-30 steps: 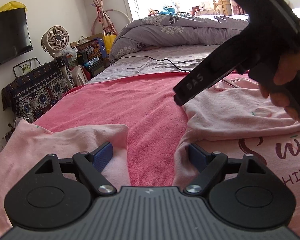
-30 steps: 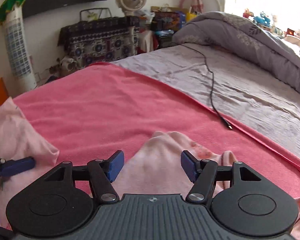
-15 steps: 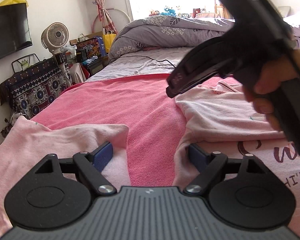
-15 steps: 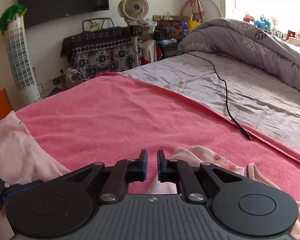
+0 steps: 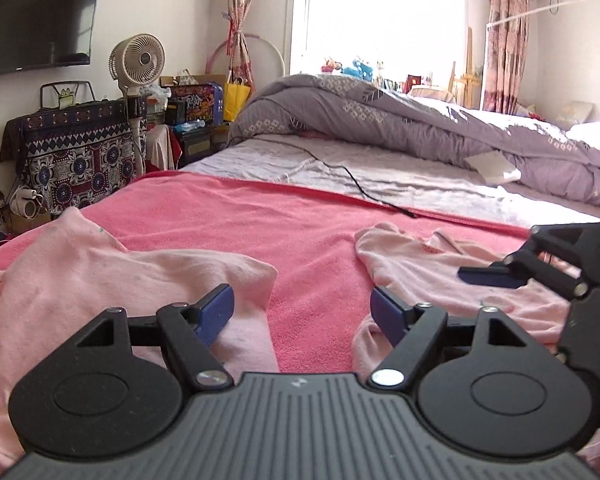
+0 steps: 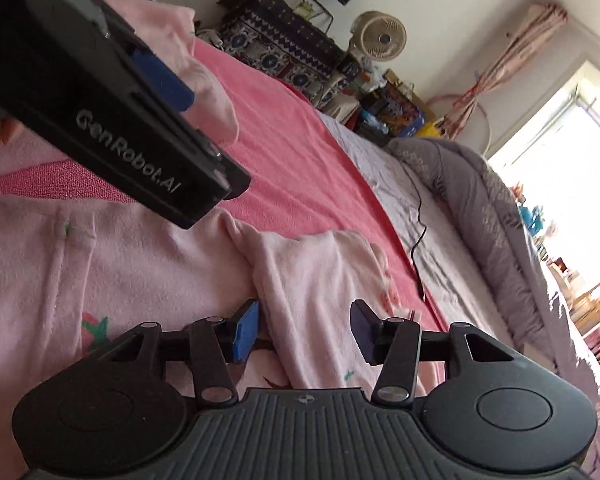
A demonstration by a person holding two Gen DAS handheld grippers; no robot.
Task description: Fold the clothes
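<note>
A pale pink garment lies spread on the pink blanket (image 5: 300, 224). Its left sleeve (image 5: 140, 276) and right sleeve (image 5: 412, 264) reach toward the far side. My left gripper (image 5: 302, 312) hovers low over the gap between them, jaws wide and closing slightly, with only blanket between them. My right gripper (image 6: 305, 332) is rolled to one side over the right sleeve (image 6: 316, 276). Its jaws are opening, and a fold of that sleeve lies between the pads unpinched. The right gripper (image 5: 496, 276) shows at the right edge of the left wrist view, and the left gripper (image 6: 112, 96) at top left of the right wrist view.
Past the blanket, a grey sheet carries a black cable (image 5: 352, 176) and a bunched grey duvet (image 5: 380, 116). A fan (image 5: 136, 60), a patterned covered stand (image 5: 76, 152) and clutter stand beside the bed. A TV (image 5: 32, 16) hangs on the wall.
The right gripper shut, then opened again, rolled over and dropped from high in the left wrist view to low at its right edge, over the right sleeve. The left gripper rose a little.
</note>
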